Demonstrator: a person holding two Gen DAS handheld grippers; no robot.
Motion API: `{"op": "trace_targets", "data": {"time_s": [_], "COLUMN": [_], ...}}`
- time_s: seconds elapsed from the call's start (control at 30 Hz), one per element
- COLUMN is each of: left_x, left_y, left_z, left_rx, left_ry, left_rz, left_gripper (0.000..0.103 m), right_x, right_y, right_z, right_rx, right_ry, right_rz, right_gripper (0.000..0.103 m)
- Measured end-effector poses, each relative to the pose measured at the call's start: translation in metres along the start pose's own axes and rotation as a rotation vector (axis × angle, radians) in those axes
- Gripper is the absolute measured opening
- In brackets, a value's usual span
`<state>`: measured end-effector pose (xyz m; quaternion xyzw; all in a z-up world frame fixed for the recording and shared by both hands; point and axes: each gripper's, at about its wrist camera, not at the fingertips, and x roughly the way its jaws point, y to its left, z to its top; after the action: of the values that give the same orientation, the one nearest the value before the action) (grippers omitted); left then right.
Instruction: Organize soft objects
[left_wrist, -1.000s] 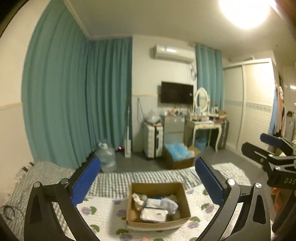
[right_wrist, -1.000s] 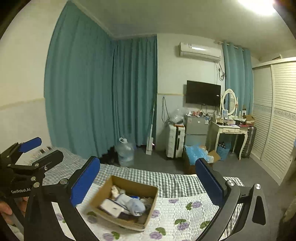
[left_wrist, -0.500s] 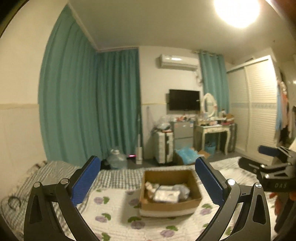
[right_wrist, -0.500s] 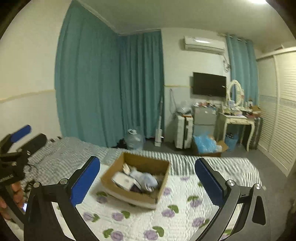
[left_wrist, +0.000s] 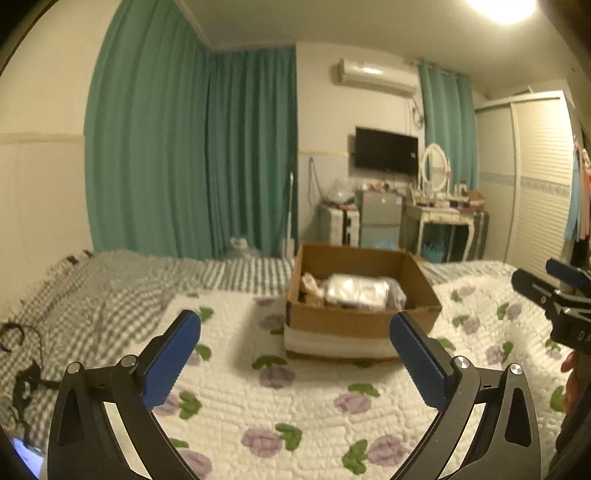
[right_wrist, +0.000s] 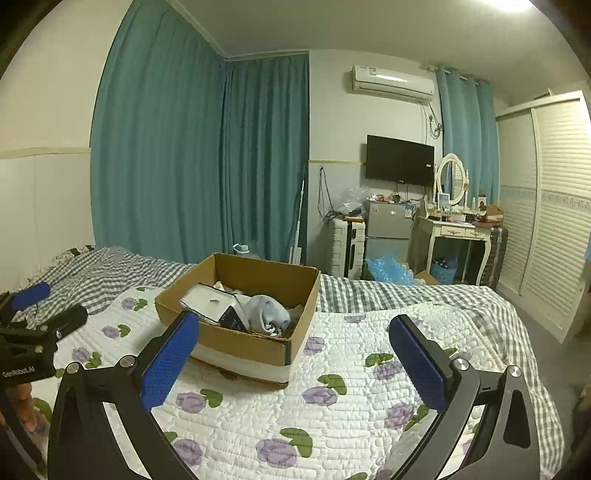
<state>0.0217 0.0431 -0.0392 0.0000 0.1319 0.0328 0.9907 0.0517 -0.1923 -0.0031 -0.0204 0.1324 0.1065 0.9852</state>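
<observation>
Teal curtains (right_wrist: 199, 155), wall television (right_wrist: 400, 159), air conditioner (right_wrist: 391, 83), white dressing table (right_wrist: 458, 230).

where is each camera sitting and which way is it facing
Left wrist: on the left gripper, facing across the floral quilt at the cardboard box; its open blue pads frame the view, the right gripper at right edge.
Right wrist: on the right gripper, box ahead-left; the left gripper and a hand at left edge.
Shared: box, quilt, TV.
</observation>
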Motion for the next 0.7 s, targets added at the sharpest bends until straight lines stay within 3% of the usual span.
{"op": "trace_targets", "data": {"time_s": [0.27, 0.7], "left_x": [-0.007, -0.004], "left_y": [0.003, 0.002], "left_z": [-0.001, -0.004], "left_rx": [-0.023, -0.033], "left_ry": [-0.037, -0.013], "left_rz": [-0.001, -0.015], "left_gripper": [0.103, 0.103], "right_x": [-0.017, -0.017], "right_y": [0.01, 0.015], "right_z": [0.001, -0.002], "right_rx": [-0.024, -0.034], "right_ry": [-0.074, -0.086], "right_rz": [0.022, 0.033], "right_gripper": [0.103, 0.103]}}
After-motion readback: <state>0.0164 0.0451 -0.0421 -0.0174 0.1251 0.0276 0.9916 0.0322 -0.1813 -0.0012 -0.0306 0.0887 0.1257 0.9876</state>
